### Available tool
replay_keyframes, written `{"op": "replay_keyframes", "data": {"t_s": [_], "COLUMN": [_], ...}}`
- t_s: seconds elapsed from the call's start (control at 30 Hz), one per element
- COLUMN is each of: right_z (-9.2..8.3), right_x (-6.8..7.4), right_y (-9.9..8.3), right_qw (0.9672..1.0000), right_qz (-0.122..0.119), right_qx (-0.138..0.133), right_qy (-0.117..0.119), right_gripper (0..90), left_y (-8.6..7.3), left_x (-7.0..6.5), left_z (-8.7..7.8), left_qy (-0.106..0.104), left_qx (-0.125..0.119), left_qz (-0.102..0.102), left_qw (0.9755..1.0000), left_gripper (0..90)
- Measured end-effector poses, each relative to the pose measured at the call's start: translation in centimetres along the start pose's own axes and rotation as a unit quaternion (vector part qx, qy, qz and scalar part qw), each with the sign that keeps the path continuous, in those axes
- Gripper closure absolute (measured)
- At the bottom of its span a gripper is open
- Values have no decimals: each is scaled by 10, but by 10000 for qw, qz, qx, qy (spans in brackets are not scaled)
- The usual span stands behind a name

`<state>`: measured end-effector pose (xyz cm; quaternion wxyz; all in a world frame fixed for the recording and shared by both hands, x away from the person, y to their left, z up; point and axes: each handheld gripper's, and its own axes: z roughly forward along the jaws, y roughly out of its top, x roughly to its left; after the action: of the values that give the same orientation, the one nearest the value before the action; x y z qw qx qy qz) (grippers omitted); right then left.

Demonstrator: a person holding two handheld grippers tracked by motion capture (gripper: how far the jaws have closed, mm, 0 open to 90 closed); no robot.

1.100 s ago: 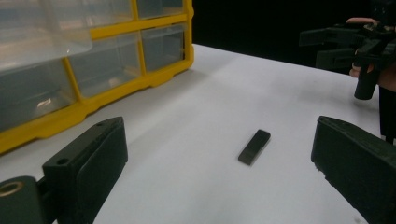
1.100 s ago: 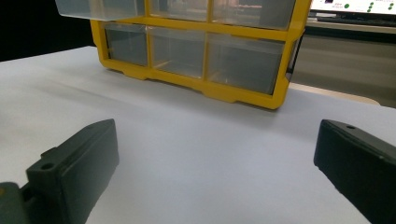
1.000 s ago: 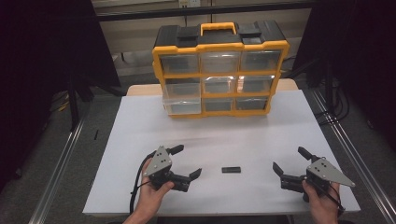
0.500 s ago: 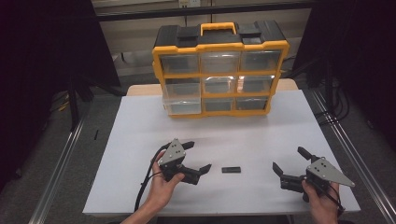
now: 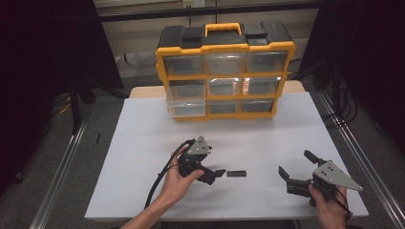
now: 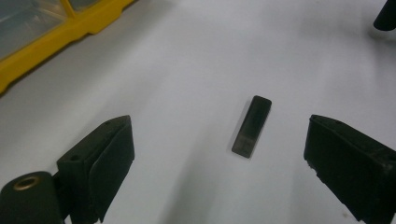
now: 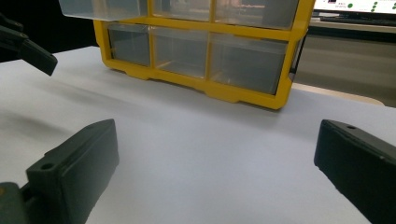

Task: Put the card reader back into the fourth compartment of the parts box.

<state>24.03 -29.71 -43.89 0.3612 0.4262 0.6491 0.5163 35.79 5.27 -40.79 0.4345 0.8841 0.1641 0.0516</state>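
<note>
Probably light, stiff and low-lying – small black bar point(image 6: 251, 126) flat on white bench point(image 5: 143, 143), best pinched across its narrow sides by left tongs point(image 6: 219, 154), gaping but just narrowing around it; right tongs point(image 5: 295, 167) wide, empty.

no legible text, labels or nos.

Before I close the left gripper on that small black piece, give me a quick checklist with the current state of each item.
1. Left gripper jaws wide enough: ok, they stand apart, though they have just been closing a little.
2. Small black piece between the jaws: not ok, it lies ahead of them, untouched.
3. Piece flat on the white table: ok.
4. Nothing crowding the piece: ok, bare table around it.
5. Right gripper out of the way: ok, open, off to the side.
6. A drawer of the yellow organizer pulled out: ok, lower left drawer.
</note>
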Motion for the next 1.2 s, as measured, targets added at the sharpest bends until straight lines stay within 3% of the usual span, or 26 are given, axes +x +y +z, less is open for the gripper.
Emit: {"op": "replay_keyframes", "data": {"t_s": [0.23, 0.3, 0.37, 0.53, 0.57, 0.7, 0.73, 0.83, 1.0, 1.07, 1.2], "right_z": [0, 0, 0, 0, 0, 0, 0, 0, 0, 0, 0], "right_x": [0, 0, 0, 0, 0, 0, 0, 0, 0, 0, 0], "right_y": [0, 0, 0, 0, 0, 0, 0, 0, 0, 0, 0], "right_qw": [10000, 10000, 10000, 10000, 10000, 10000, 10000, 10000, 10000, 10000, 10000], "right_qz": [-5, -16, -9, -11, -18, -10, -16, -23, -31, -33, -47], "right_qx": [-2, -3, -3, 1, 0, 2, 7, 1, 1, 3, 6], "right_qy": [7, 11, 16, 11, 12, 15, 11, 20, 25, 23, 15], "right_gripper": [0, 0, 0, 0, 0, 0, 0, 0, 0, 0, 0], "left_y": [9, 11, 13, 17, 19, 21, 21, 21, 24, 25, 25], "left_x": [3, 4, 5, 7, 6, 5, 5, 3, 4, 4, -1], "left_z": [12, 17, 23, 36, 41, 48, 51, 55, 59, 61, 69], "left_qy": [-178, -348, -360, -447, -536, -586, -671, -656, -800, -880, -964], "left_qx": [221, 340, 410, 692, 789, 905, 967, 1004, 1029, 1077, 1280], "left_qz": [131, 97, 83, 142, 234, 223, 288, 354, 434, 491, 667], "left_qw": [9995, 9988, 9985, 9965, 9952, 9939, 9926, 9921, 9905, 9891, 9848], "left_gripper": [78, 68, 66, 67, 70, 64, 63, 81, 179, 264, 326]}}
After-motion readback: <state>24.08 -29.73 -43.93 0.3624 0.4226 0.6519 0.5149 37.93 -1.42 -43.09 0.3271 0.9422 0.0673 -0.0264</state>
